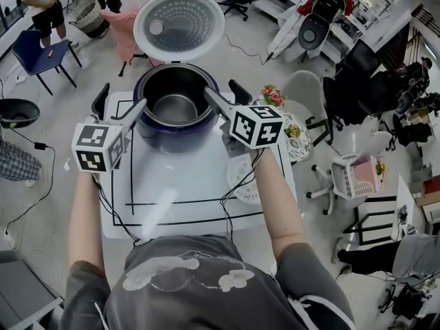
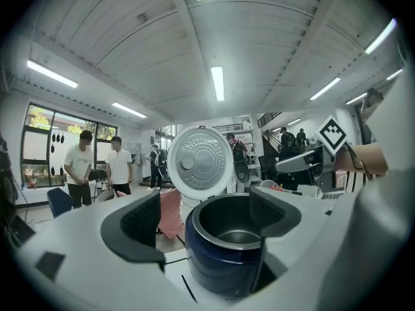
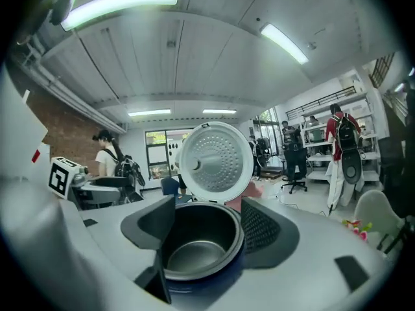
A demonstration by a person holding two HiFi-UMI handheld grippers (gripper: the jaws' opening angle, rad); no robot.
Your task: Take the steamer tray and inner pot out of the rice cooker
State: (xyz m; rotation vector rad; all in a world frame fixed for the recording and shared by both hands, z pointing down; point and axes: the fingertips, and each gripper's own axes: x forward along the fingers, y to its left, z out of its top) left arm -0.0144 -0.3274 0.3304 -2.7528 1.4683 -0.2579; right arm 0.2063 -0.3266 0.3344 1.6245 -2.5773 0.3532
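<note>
The dark blue rice cooker stands at the far middle of the white table, its lid swung up and back. The grey inner pot sits inside it, empty. A white perforated round piece, which looks like the steamer tray, lies on the table, partly hidden under my right forearm. My left gripper hovers open at the cooker's left rim, and my right gripper is open at its right rim. The pot shows beyond each pair of jaws, with nothing held.
Black lines mark the table top. Cables run beside both arms. A small round table with flowers stands close on the right, with white chairs beyond. A pink-draped chair is behind the cooker. People stand at the far left.
</note>
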